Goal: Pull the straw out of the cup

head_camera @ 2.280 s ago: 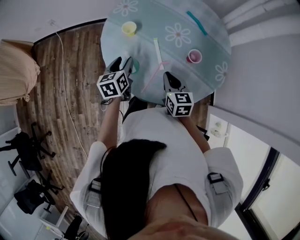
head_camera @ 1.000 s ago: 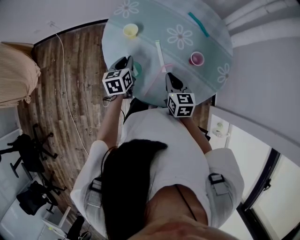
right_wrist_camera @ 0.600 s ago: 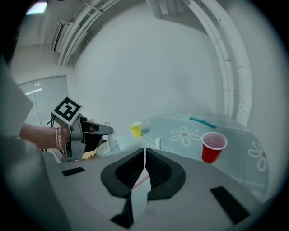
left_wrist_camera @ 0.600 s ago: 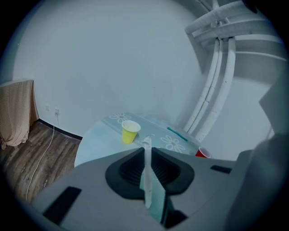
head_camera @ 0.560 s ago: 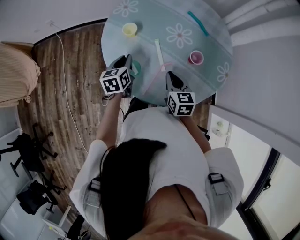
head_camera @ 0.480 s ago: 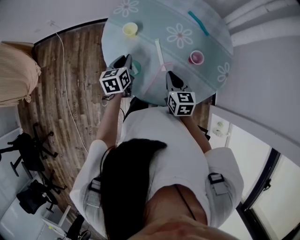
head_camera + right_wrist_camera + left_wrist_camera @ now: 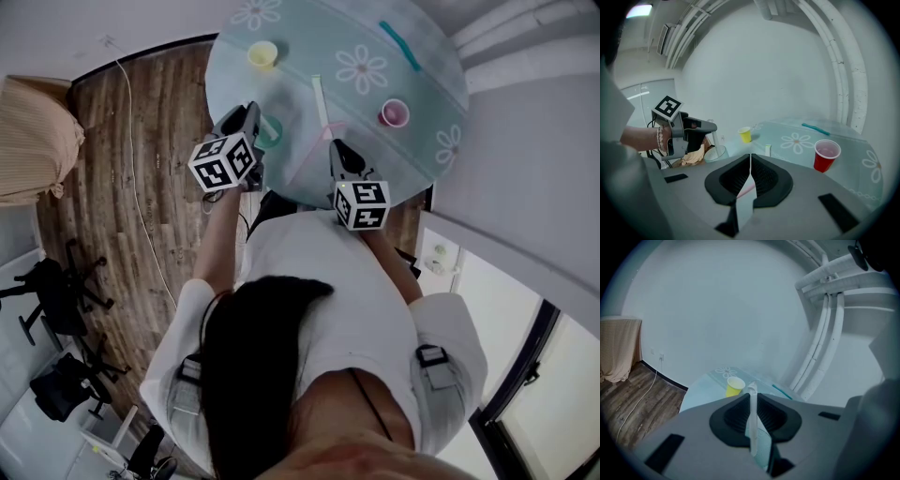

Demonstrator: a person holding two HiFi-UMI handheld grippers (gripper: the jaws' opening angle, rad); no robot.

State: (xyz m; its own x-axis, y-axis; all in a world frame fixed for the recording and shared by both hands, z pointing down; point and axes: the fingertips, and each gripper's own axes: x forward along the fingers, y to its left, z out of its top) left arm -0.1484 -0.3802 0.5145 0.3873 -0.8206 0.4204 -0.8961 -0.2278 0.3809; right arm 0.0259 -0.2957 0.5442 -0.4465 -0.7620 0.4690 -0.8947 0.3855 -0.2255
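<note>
Pink straw (image 7: 307, 155) is out of the clear cup (image 7: 270, 131) and slants over the near table (image 7: 309, 37) edge, pinched in the clenched right gripper (image 7: 336, 150). The clear cup is just left of it, not touching, with its rim clamped by the left gripper (image 7: 251, 117). Farther out on the table: white straw (image 7: 319, 98), red cup (image 7: 393, 112), yellow cup (image 7: 262, 54), teal straw (image 7: 396, 45).
</note>
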